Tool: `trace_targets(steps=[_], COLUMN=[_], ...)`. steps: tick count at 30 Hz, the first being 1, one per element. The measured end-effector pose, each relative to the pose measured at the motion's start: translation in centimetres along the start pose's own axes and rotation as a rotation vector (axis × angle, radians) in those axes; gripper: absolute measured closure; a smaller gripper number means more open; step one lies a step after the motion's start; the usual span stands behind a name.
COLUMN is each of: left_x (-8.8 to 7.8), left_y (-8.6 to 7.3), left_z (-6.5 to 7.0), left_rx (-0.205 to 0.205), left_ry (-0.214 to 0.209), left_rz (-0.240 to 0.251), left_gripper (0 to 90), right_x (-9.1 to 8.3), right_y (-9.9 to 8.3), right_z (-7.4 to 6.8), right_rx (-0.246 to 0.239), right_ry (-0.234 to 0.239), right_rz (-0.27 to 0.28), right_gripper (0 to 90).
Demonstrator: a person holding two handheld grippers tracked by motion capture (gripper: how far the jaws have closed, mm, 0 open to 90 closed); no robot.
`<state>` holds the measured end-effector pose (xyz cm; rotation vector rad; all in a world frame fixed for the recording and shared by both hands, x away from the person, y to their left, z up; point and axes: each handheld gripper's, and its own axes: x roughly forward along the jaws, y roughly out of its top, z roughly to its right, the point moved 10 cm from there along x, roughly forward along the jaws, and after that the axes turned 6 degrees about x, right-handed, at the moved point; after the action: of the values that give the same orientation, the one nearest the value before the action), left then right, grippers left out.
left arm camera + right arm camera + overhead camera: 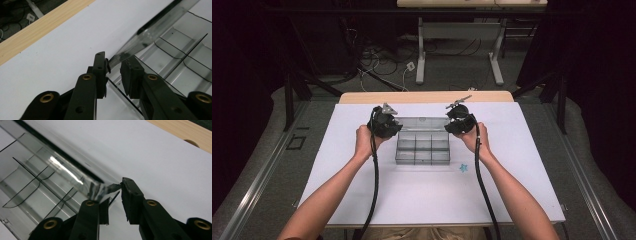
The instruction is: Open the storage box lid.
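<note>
A clear plastic organiser box (422, 150) with several compartments sits on the white sheet, its lid (422, 123) raised at the far side. My left gripper (398, 125) is shut on the lid's left corner. In the left gripper view the jaws (115, 62) pinch the lid's edge (150, 32), with the box dividers (175, 47) to the right. My right gripper (447, 122) is at the lid's right corner. There the lid (65, 170) ends between its jaws (113, 192), pressed against the pads, and the compartments (30, 182) show empty.
A small blue star (463, 168) lies on the white sheet (362, 190) just right of the box's near corner. The table's wooden far edge (427, 96) runs behind the box. Cables and desk legs lie on the floor beyond.
</note>
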<state>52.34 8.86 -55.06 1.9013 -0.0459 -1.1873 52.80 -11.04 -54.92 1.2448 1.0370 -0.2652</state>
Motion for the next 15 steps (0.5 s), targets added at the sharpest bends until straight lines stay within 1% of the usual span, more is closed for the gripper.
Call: trace_targets(steps=[2,3,4,5,6,8,9,11,12,13,14,15], left_x=[0.1,0.2,0.3,0.5,0.7,1.0,1.0,1.2,1.3,1.3,1.4,1.5], left_y=[0.1,0.1,0.1,0.1,0.1,0.1,0.1,0.1,0.1,0.1,0.2,0.3], left_z=[-0.1,-0.2,-0.2,-0.2,-0.2,-0.3,-0.3,-0.4,-0.5,-0.5,-0.6,-0.6], left_rx=[0.003,0.006,0.001,0.002,0.001,-0.003,-0.008,-0.006,-0.006,-0.007,-0.013,-0.016], left_ry=[-0.005,-0.006,-0.008,-0.011,-0.011,-0.017,-0.018,-0.019,-0.019,-0.018,-0.018,-0.019], left_rz=[-0.005,-0.012,-0.015,-0.021,-0.026,-0.032,-0.039,-0.043,-0.041,-0.046,-0.042,-0.038], left_gripper=[74.2,74.1,74.0,73.9,73.9,73.5,73.4,73.3,73.3,73.3,73.2,73.1], right_x=[0.1,0.2,0.2,0.4,0.5,0.9,1.0,1.4,1.7,1.7,1.9,1.9], right_y=[0.1,0.1,0.0,0.0,0.0,-0.1,-0.3,-0.2,-0.2,-0.2,-0.2,-0.2], right_z=[0.1,0.1,0.1,0.2,0.1,0.3,0.4,0.4,0.4,0.6,0.6,0.7], right_rx=[-0.003,0.003,0.005,0.002,0.010,0.009,0.009,0.019,0.024,0.024,0.028,0.026], right_ry=[-0.006,-0.004,0.001,0.000,0.006,-0.003,-0.002,-0.001,0.010,-0.001,0.001,-0.002], right_rz=[-0.002,-0.002,-0.017,-0.019,-0.026,-0.033,-0.049,-0.041,-0.031,-0.040,-0.029,-0.038], right_gripper=[76.4,76.5,76.5,76.5,76.5,76.5,76.6,76.6,76.5,76.5,76.5,76.5])
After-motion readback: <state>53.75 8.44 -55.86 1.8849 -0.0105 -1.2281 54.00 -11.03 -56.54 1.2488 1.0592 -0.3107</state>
